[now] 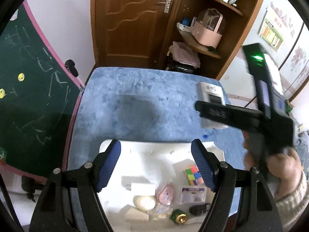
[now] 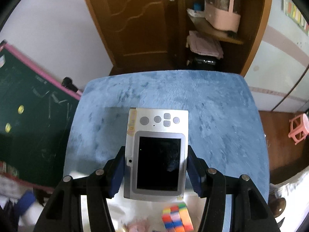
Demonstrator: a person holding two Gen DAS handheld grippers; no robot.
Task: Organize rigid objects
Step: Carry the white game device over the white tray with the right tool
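Observation:
My right gripper is shut on a silver digital camera, its dark screen facing the lens, lifted above the blue fuzzy table. From the left wrist view the same camera hangs in the right gripper over the table's right side. My left gripper stands open with nothing between its blue pads, above a white tray. The tray holds a colourful puzzle cube, a white box, a pink item, a round cream object, a labelled packet and a green-and-brass piece.
A green chalkboard with a pink frame leans at the left. Behind the table stand a wooden door and corner shelves with a pink basket. A pink stool sits on the floor at the right. A person's hand holds the right gripper.

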